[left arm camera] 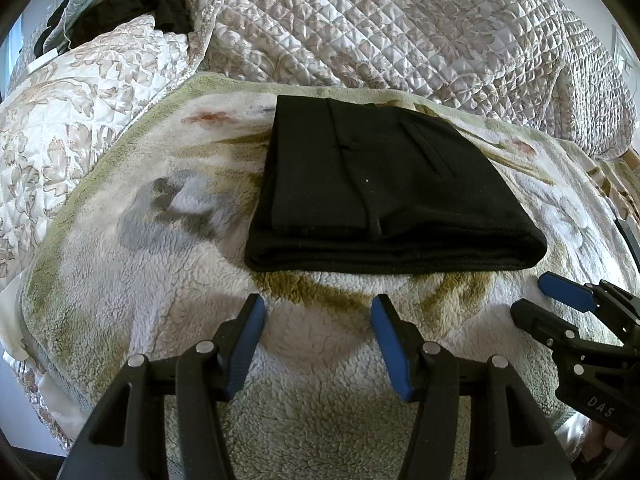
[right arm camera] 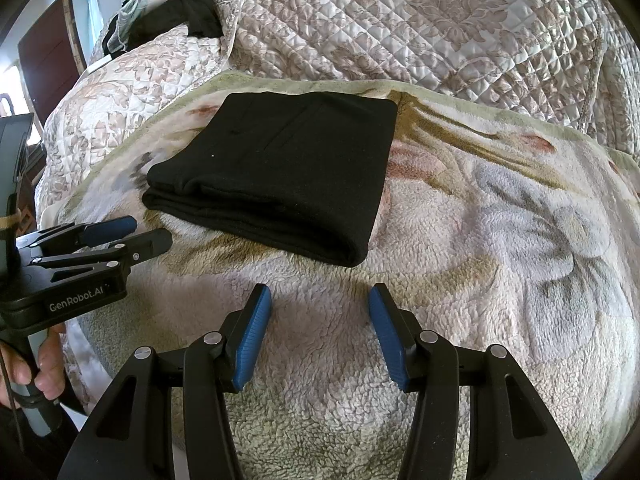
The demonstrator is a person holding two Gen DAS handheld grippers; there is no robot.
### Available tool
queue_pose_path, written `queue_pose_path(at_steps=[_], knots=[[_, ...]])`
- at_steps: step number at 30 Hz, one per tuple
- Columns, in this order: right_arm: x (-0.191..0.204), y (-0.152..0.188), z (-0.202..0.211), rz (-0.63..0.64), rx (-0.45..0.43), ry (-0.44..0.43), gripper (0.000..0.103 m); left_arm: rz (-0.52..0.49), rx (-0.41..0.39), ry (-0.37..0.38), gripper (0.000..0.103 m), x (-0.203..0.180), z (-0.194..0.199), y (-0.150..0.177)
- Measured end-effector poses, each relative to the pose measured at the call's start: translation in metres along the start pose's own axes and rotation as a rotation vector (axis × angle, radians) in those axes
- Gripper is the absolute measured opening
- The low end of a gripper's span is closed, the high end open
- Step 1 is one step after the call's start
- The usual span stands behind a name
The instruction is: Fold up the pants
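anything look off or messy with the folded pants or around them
Nothing stands out with the black pants: they lie in a neat folded stack on the fleece blanket, edges fairly even. Both grippers, left and right, are open and clear of them. Only a loose heap of dark clothes sits far behind.

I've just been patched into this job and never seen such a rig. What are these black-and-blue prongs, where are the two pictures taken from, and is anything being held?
There is no robot arm here: a person holds a hand-held gripper in each hand, each with a fisheye camera looking along its blue-padded jaws. One picture looks out from the left gripper, with the right one at its edge; the other looks out from the right gripper, where a hand grips the left one's handle. Both jaws stand open and hold nothing. Ahead lie black pants, already folded into a neat rectangle, on a fleecy flowered blanket spread over a quilted bedspread. More dark clothing lies at the back.
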State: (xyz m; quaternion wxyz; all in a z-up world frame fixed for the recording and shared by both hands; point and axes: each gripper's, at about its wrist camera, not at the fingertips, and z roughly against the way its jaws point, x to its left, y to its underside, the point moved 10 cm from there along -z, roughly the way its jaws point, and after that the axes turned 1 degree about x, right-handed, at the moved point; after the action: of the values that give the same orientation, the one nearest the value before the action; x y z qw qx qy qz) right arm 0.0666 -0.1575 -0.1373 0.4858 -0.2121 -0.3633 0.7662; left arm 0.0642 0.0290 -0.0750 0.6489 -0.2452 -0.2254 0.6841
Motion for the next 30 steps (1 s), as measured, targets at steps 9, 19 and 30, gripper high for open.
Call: queue_pose_path(at_steps=[9, 19, 30], knots=[[-0.0002, 0.0001, -0.0001, 0.000, 0.000, 0.000, 0.052, 0.000, 0.001, 0.000, 0.059, 0.0004, -0.0001, -0.0004], [0.0000, 0.0002, -0.0001, 0.000, -0.001, 0.000, 0.052, 0.000, 0.002, -0.001, 0.059, 0.0000, 0.0000, -0.0007], [0.0002, 0.0002, -0.0003, 0.000, -0.001, 0.000, 0.052, -0.007, 0.008, 0.002, 0.062, -0.0019, -0.0020, 0.0019]])
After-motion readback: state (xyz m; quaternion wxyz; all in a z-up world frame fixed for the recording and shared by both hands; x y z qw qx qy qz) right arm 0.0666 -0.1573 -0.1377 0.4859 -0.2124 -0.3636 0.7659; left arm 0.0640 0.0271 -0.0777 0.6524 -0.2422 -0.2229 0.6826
